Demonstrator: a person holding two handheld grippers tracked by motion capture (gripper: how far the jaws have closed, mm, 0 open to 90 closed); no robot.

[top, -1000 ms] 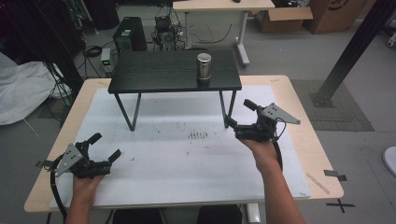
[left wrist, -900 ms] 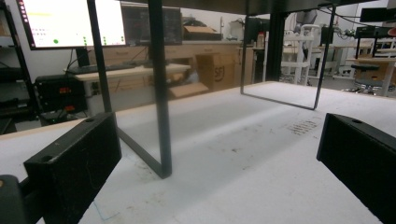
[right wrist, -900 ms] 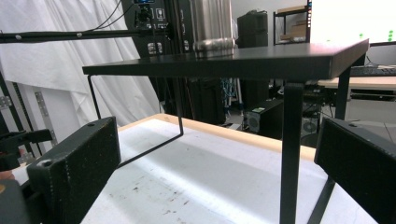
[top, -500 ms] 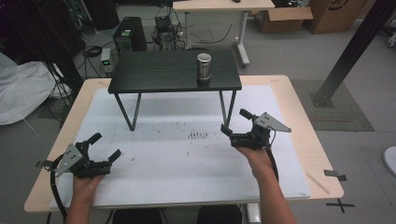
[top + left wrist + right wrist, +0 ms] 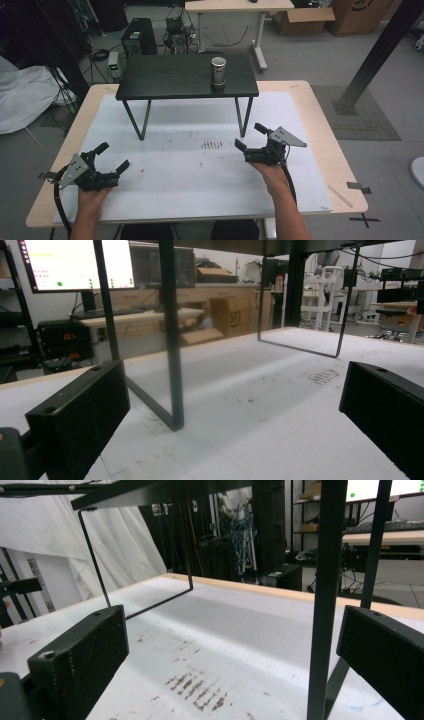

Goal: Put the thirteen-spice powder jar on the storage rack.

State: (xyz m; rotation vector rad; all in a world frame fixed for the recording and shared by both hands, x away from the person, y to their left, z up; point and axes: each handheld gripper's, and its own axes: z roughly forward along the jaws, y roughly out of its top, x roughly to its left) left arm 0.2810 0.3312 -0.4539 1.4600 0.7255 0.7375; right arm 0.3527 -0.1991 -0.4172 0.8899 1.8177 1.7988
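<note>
A low shelf-stand [image 5: 185, 77] stands on the far half of the desk [image 5: 310, 107], on a mat [image 5: 200, 170] that covers most of the desk top, and a can [image 5: 218, 72] sits upright on the stand toward its right end. The left tool [image 5: 111, 156] lies at the near left of the mat, well in front of the stand's left legs, while the right tool [image 5: 250, 136] sits right of centre, just before the stand's right legs and near a patch of marks [image 5: 212, 145] on the mat. On the floor behind the desk stand a computer tower [image 5: 137, 37] and a second table [image 5: 240, 7], with cardboard boxes [image 5: 305, 20] to its right.
</note>
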